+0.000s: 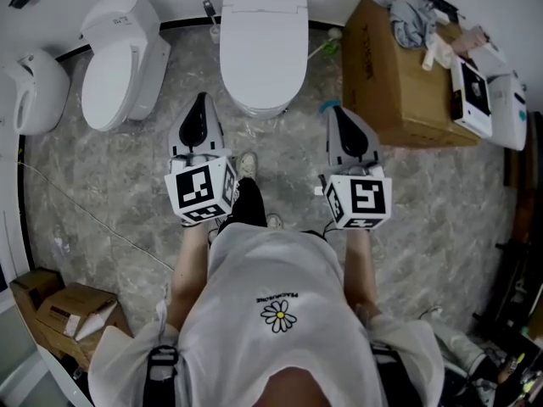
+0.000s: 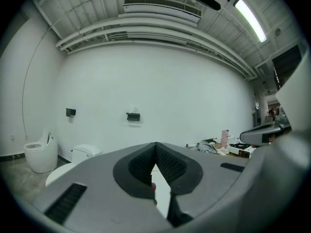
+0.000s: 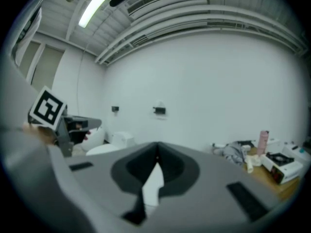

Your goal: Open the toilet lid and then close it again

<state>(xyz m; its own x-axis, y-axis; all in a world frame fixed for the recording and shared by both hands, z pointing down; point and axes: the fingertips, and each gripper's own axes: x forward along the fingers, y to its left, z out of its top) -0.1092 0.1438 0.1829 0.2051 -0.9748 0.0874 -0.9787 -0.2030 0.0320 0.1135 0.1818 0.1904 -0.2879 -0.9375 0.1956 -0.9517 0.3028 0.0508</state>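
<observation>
Toilet (image 1: 261, 100) sits top centre in the head view, back against the white wall. Its lid (image 1: 263, 45) is down, flat over the bowl. Nothing is touching it.

Left gripper (image 1: 200, 100) is just short of the bowl's front left and points at it. It is clear of the rim. In the left gripper view its jaws are pressed together at the tip, nothing pinched.

Right gripper (image 1: 339, 111) is off the bowl's front right, in the gap between the toilet and the cardboard box (image 1: 399, 87). Its jaws are pressed together too, per the right gripper view, and it is empty.

We hold both about level, side by side, well apart from each other. The marker cubes (image 1: 202, 190) sit at the near ends.

Outward from there:
- A second toilet (image 1: 123, 62) is left of ours, angled, lid also down.
- A third white unit (image 1: 34, 91) is at the far left edge.
- The box has a grey cloth (image 1: 413, 15) and small clutter on top, and white appliances are stacked past it on the right.
- A pink bottle (image 3: 264, 141) stands on that side in the right gripper view.
- Floor (image 1: 102, 193) is grey marble-pattern tile.
- Small cartons (image 1: 68, 308) sit at lower left.
- A black wall fitting (image 2: 132, 116) is on the wall above the toilets.
</observation>
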